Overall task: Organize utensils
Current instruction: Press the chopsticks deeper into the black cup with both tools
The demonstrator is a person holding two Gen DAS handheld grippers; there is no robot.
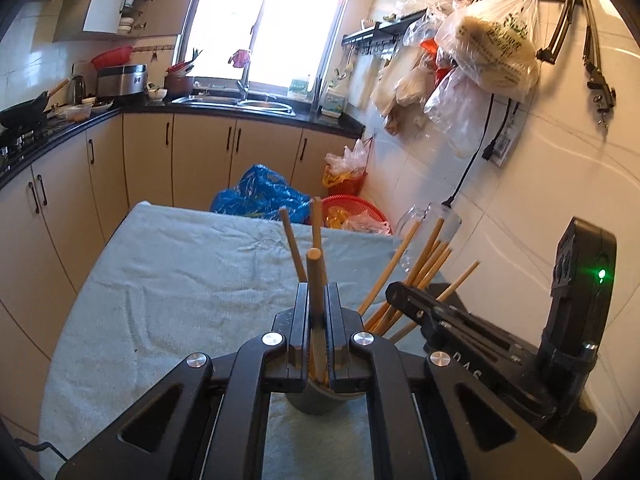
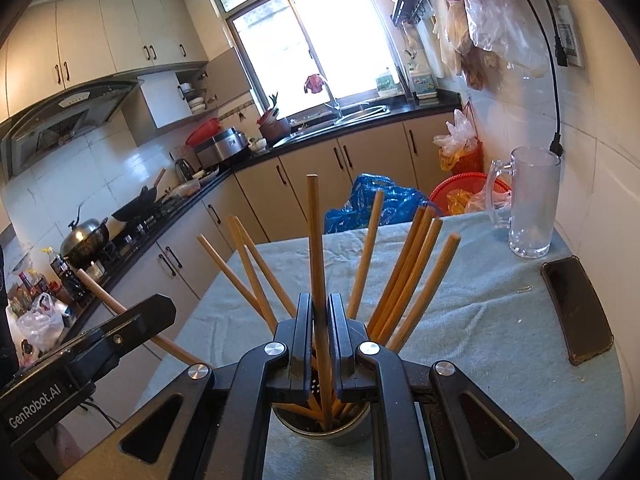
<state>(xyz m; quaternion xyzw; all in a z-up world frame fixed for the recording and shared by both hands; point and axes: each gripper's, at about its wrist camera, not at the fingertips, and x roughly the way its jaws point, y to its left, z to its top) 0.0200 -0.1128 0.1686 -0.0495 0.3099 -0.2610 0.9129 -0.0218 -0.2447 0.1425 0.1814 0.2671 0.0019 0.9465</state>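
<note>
Chopsticks [image 2: 404, 268] fan from a holder [image 2: 320, 428] whose base hides behind black linkage. Each hand-held gripper, left [image 1: 318, 312] and right [image 2: 320, 320], pinches one stick directly above it.

Tan chopsticks [image 2: 316, 240]; pale-blue towel [image 2: 480, 320]

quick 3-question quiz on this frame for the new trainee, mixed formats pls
1. True or false: the right tongs are shut on a chopstick.
2. The glass mug on the towel-covered table is: A) full of chopsticks B) empty C) lying on its side.
3. Fill in: the loose chopsticks stand fanned out in a round metal ____.

Key: 1 true; 2 B; 3 holder
</note>
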